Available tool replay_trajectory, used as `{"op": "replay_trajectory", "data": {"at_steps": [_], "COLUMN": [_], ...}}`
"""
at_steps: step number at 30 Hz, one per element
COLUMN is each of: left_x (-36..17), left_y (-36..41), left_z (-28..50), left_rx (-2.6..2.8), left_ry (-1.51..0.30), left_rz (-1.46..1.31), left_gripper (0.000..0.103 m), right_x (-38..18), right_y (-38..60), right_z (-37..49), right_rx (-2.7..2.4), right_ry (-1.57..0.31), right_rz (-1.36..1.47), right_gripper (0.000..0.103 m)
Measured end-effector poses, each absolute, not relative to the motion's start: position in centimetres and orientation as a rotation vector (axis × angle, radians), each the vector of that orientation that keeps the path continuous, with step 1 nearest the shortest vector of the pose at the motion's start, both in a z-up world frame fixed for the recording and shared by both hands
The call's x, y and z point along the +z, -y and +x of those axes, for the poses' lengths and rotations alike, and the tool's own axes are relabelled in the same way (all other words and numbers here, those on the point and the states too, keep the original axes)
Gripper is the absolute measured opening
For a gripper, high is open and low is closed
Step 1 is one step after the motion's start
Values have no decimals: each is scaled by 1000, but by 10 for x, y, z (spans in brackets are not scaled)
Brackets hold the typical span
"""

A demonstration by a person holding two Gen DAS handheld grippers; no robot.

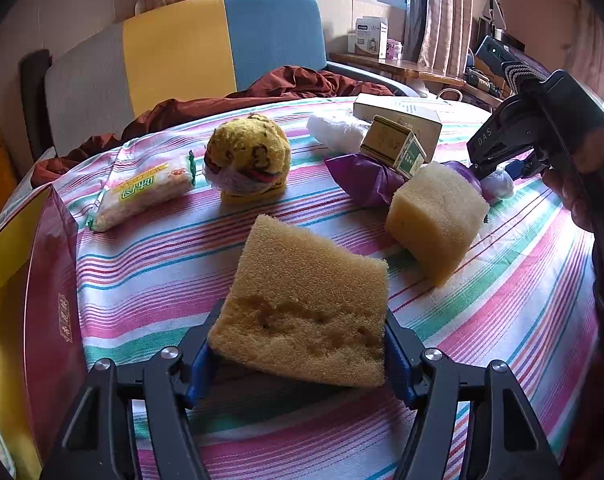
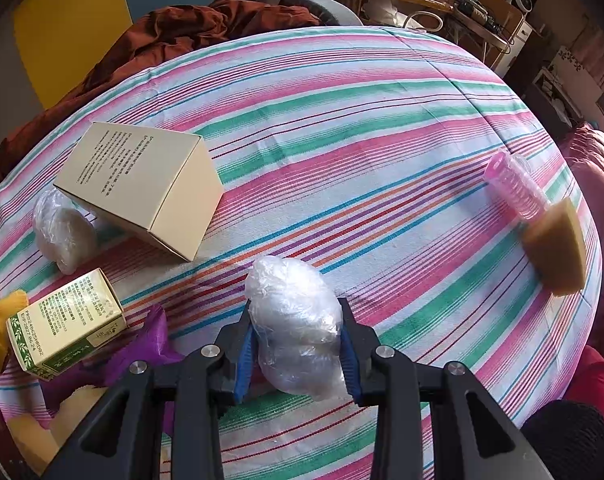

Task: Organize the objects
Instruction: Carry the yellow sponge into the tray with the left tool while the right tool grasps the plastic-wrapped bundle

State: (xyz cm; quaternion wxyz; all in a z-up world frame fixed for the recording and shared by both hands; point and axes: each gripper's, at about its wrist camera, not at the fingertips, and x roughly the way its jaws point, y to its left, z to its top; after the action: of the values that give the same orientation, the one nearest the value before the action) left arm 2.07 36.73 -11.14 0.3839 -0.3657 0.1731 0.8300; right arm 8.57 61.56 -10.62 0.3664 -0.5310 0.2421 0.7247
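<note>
The left hand-held gripper clamps a sponge above the striped worktop; right hand-held gripper squeezes a plastic-wrapped bundle, contents indistinct, near the beige box.

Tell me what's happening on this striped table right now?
A person is tidying loose items on a striped tablecloth with a handheld gripper in each hand. The left gripper is clamped on a flat yellow sponge. The right gripper is shut on a crumpled clear plastic bundle. A second sponge block, two cartons, a snack packet and a yellow knitted item lie scattered on the cloth.
</note>
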Motion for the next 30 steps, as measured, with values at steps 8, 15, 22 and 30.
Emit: {"op": "replay_trajectory", "data": {"at_steps": [8, 15, 22, 30], "left_x": [-111, -102, -56, -28], "left_y": [-367, -364, -344, -301], "left_z": [21, 22, 39, 27], "left_rx": [2117, 2124, 2160, 2254], "left_ry": [-448, -461, -431, -395], "left_rz": [-933, -987, -859, -870], "left_gripper": [69, 65, 65, 65], "right_x": [-108, -109, -109, -107], "right_y": [-621, -621, -619, -614], "right_z": [92, 92, 93, 95], "right_rx": [1858, 1872, 1879, 1884], "right_ry": [-674, -644, -613, -585], "right_rz": [-1353, -1357, -1358, -1358], "right_gripper": [37, 37, 37, 37]}}
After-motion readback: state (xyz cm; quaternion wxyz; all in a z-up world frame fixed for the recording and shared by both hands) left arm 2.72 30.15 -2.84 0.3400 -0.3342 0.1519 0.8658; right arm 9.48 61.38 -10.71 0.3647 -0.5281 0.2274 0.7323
